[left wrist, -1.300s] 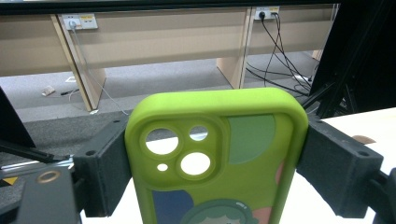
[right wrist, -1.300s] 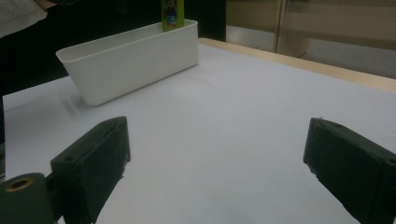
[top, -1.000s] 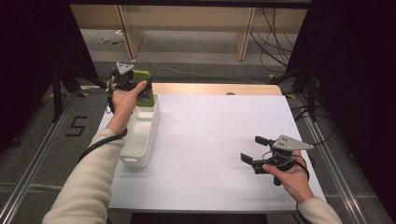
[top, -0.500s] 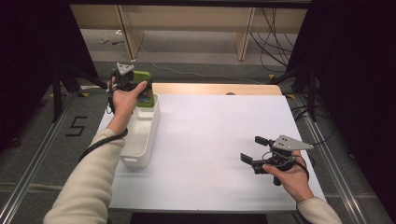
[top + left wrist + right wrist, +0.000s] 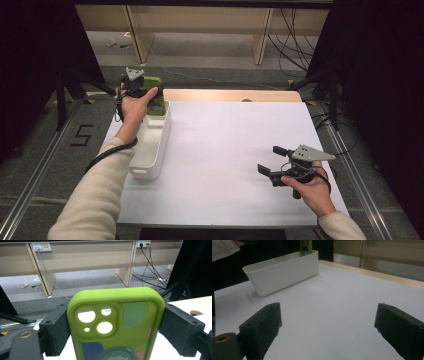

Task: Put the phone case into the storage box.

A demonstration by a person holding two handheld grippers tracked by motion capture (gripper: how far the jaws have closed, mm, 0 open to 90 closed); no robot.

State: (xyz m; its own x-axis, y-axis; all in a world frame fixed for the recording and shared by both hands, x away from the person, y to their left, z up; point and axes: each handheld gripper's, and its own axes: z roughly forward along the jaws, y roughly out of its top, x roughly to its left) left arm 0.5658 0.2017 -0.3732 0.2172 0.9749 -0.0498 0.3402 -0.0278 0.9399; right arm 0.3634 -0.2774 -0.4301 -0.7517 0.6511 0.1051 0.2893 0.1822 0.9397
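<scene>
A lime-green phone case (image 5: 117, 322) with camera cut-outs and a cartoon print stands upright between the two black jaws of my left gripper (image 5: 115, 325), which is shut on its sides. From above, the phone case (image 5: 154, 98) and the left gripper (image 5: 142, 90) hang over the far end of a long white bin (image 5: 150, 150) at the table's left. My right gripper (image 5: 272, 161) rests near the table's front right, open, with nothing between its jaws. In the right gripper view the gripper (image 5: 329, 330) faces the white bin (image 5: 284, 271), with the phone case (image 5: 306, 247) above the bin's far end.
The white table top (image 5: 225, 140) has a wooden strip along its far edge (image 5: 235, 95). Beyond it are a grey floor, wooden desk legs and loose cables. Black frames stand at both sides.
</scene>
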